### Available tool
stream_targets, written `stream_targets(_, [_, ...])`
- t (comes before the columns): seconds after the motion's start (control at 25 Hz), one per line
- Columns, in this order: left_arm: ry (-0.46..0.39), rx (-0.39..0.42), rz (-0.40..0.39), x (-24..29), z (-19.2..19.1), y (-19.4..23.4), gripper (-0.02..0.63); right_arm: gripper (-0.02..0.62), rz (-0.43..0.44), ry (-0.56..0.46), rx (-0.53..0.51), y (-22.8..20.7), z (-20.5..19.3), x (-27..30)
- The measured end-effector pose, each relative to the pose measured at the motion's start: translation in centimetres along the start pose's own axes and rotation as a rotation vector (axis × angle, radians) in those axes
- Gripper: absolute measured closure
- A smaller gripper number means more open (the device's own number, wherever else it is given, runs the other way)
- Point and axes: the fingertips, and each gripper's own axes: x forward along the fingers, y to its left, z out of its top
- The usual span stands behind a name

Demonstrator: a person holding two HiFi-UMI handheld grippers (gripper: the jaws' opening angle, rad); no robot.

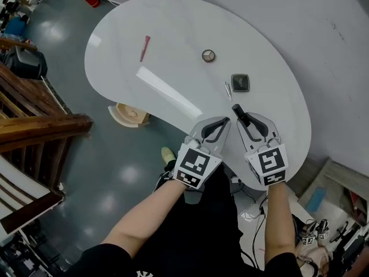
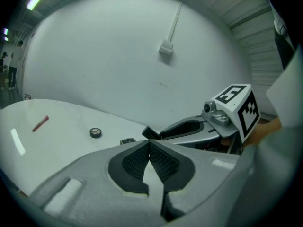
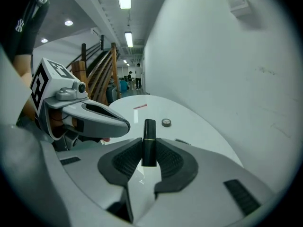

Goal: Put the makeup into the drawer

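Note:
My right gripper (image 3: 149,151) is shut on a black lipstick (image 3: 149,138), which stands upright between the pads; in the head view the lipstick (image 1: 240,114) sticks out past that gripper (image 1: 247,123) over the table's near edge. Just to its left, my left gripper (image 1: 222,123) is shut with nothing in it, and its pads meet at the tips (image 2: 149,144). On the white table (image 1: 173,33) lie a pink-red pencil (image 1: 145,48), a round compact (image 1: 208,55), a black square compact (image 1: 240,82) and a small silver stick (image 1: 228,90).
A light wooden drawer (image 1: 128,114) stands open under the table's near left edge. Wooden stairs (image 1: 34,126) rise at the left. A grey wall (image 2: 118,56) runs behind the table. The person's legs and a shoe (image 1: 168,154) are below the grippers.

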Motion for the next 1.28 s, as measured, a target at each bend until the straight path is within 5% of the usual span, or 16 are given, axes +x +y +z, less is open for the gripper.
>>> stream_targets(0.76, [-0.126, -0.115, 0.324, -17.9, -1.7, 16.7, 0.597, 0.492, 0.243, -0.071, -0.200, 19.0, 11.1, 11.1])
stream_targets(1.28, [-0.156, -0.198, 0.461, -25.7, -5.3, 23.9, 0.597, 0.492, 0.371, -0.058, -0.270, 28.4, 13.4, 17.4])
